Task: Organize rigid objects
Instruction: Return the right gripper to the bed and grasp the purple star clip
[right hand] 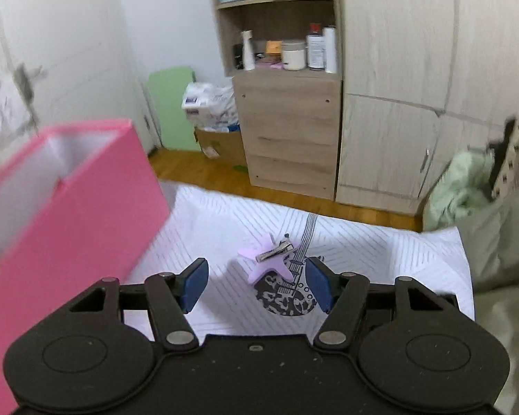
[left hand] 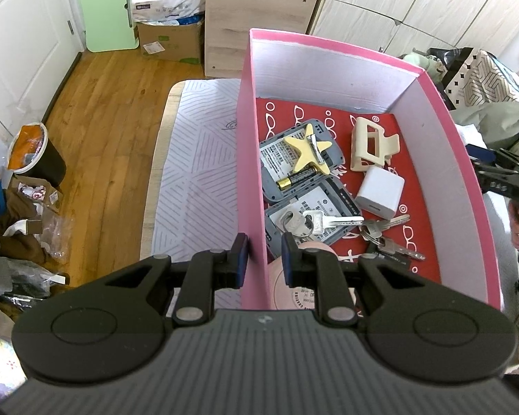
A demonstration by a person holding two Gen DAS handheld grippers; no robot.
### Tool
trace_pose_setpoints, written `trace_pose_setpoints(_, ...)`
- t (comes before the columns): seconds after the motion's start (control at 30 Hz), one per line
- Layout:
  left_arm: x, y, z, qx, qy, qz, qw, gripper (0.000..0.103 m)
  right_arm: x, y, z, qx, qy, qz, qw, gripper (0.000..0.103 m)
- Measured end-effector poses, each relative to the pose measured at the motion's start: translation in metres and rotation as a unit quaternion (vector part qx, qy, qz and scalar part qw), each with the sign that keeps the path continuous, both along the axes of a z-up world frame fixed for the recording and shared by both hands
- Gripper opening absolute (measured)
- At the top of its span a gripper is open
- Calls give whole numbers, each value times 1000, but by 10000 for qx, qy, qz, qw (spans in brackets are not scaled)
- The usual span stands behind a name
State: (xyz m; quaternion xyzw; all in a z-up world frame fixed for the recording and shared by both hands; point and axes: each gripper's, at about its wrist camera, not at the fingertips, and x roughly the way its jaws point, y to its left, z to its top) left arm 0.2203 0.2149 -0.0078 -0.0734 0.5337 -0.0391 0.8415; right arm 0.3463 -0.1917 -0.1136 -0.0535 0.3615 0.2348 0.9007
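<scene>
— Nearest first: what do the left tongs [left hand: 265, 256] have?

— Their blue pads straddle the near left wall of the pink box [left hand: 251, 159], one pad outside, one inside, closed narrow on that wall.

— And the right tongs [right hand: 256, 285]?

— Spread wide and holding nothing. The purple star clip [right hand: 268, 259] lies on the tabletop [right hand: 380, 259] just ahead, between the fingertips' lines, beside a printed guitar drawing [right hand: 287, 297].

— What sits inside the box?

— Close to the tongs, a pink round item [left hand: 290, 287], mostly hidden behind the fingers. Then keys [left hand: 332, 223] over a grey device [left hand: 315, 214], a white charger [left hand: 380, 192], a battery [left hand: 296, 178], a yellow star clip [left hand: 308, 148] on a second grey device [left hand: 299, 159], and a beige claw clip [left hand: 372, 145] farthest back.

— Anything hard to read?

— From the right wrist the box is blurred and cut off at the left edge.

— Room to move?

— Bare patterned cover lies left of the box up to the tabletop's edge; beyond is wooden floor [left hand: 103, 103], then a cabinet [right hand: 287, 128].
</scene>
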Motion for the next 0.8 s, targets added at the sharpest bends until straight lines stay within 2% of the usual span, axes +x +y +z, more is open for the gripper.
trace_pose_setpoints(0.27, -1, 2, -1, -44, -2, 18, 10000, 18, 25, 11, -20, -217, 3, -73, 9997, 67)
trace_pose_setpoints(0.3, -1, 3, -1, -65, 1, 16, 10000, 18, 25, 12, -21, -226, -59, -44, 9997, 64)
trace_pose_setpoints(0.33, -1, 3, -1, -65, 1, 15, 10000, 18, 22, 12, -21, -210, -111, 23, 9997, 48)
trace_pose_setpoints(0.37, -1, 3, -1, -55, 1, 11, 10000, 18, 21, 13, -19, -210, -107, 101, 9997, 38)
trace_pose_setpoints(0.4, -1, 3, -1, -50, 5, 7, 10000, 18, 19, 14, -20, -223, -98, 111, 9996, 36)
trace_pose_setpoints(0.63, -1, 2, -2, -32, 7, -80, 10000, 19, 2, 15, -11, -79, -162, 59, 9998, 35)
trace_pose_setpoints(0.8, 0, -5, 1, 261, 54, -451, 9986, 18, -28, 14, 23, 207, -382, 159, 9989, 36)
